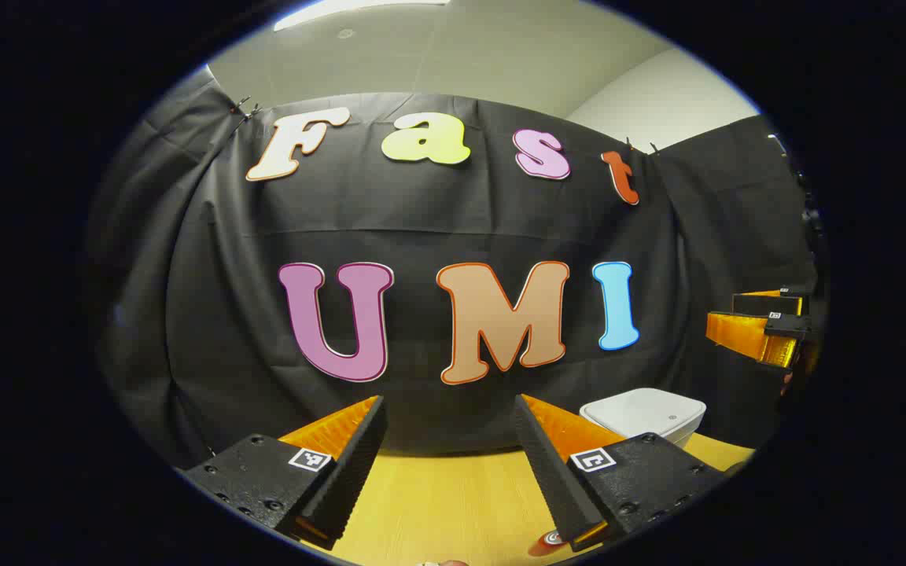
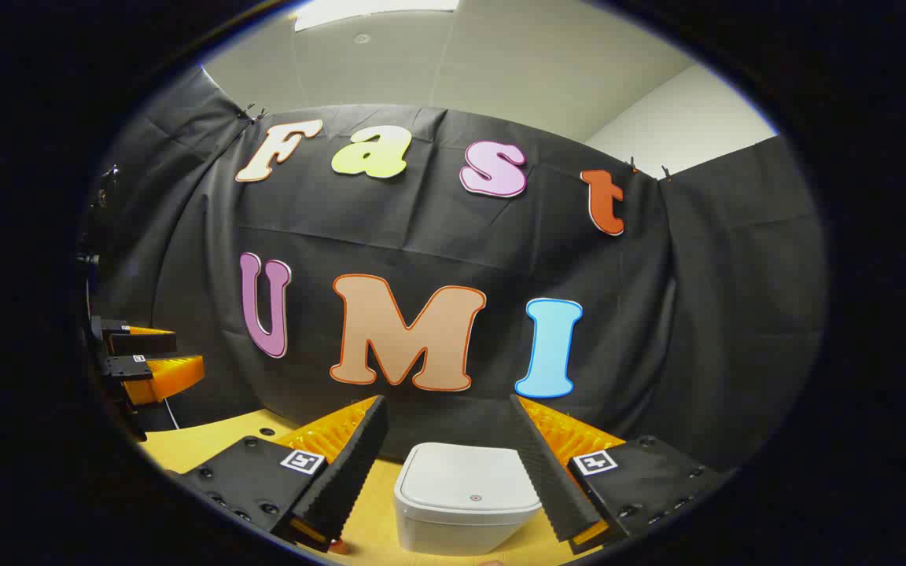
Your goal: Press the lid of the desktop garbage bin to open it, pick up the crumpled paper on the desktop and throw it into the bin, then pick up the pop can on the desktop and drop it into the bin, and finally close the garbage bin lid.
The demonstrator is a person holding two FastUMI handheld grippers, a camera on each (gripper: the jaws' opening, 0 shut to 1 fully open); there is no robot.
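The garbage bin [image 2: 469, 503] stood on the desktop [image 1: 453, 495], lid down, framed between the spread fingers of the right gripper [image 2: 451, 464]. The left gripper [image 1: 453, 460] was spread, empty. Opening step pending: press the lid.

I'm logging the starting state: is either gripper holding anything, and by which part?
Nothing is held. The left gripper and right gripper are both open, and the bin sits lid-down between the right fingers, untouched.
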